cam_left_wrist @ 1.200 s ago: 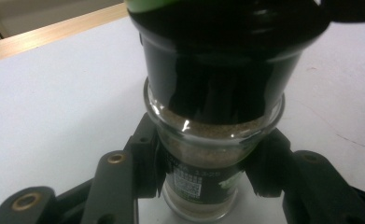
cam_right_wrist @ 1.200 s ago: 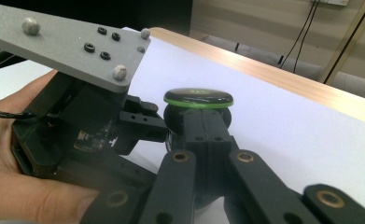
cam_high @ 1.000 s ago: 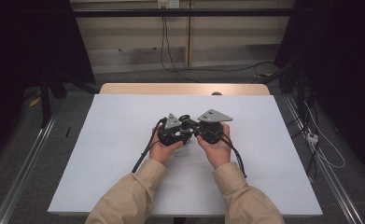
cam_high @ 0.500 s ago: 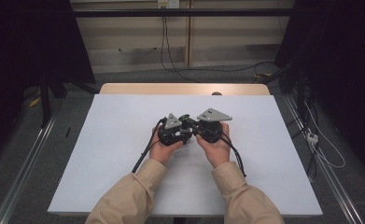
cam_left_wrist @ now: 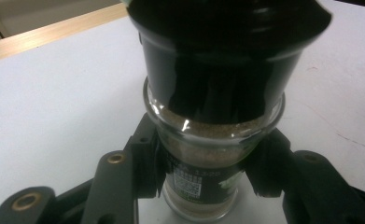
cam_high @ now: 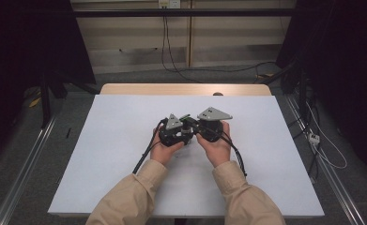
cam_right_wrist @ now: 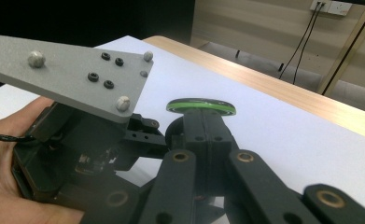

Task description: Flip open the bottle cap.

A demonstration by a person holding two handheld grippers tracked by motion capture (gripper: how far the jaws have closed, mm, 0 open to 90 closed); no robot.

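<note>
L tongs (cam_left_wrist: 203, 186) clamped on glass body of spice jar (cam_left_wrist: 208, 140), held just above white desk (cam_high: 125, 154) center. R tongs (cam_right_wrist: 201, 135) pressed shut, tips meeting at the green-rimmed disc (cam_right_wrist: 201, 106); can't tell if gripped. We judge jar light, stiff, slick, breakable: keep hold low on glass, twist at black cap (cam_left_wrist: 217, 51).

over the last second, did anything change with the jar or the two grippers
Nothing visibly changed. Both hands stay together at the middle of the table; the left gripper stays clamped on the glass spice jar, and the right gripper stays shut beside the jar's green-rimmed black lid.
</note>
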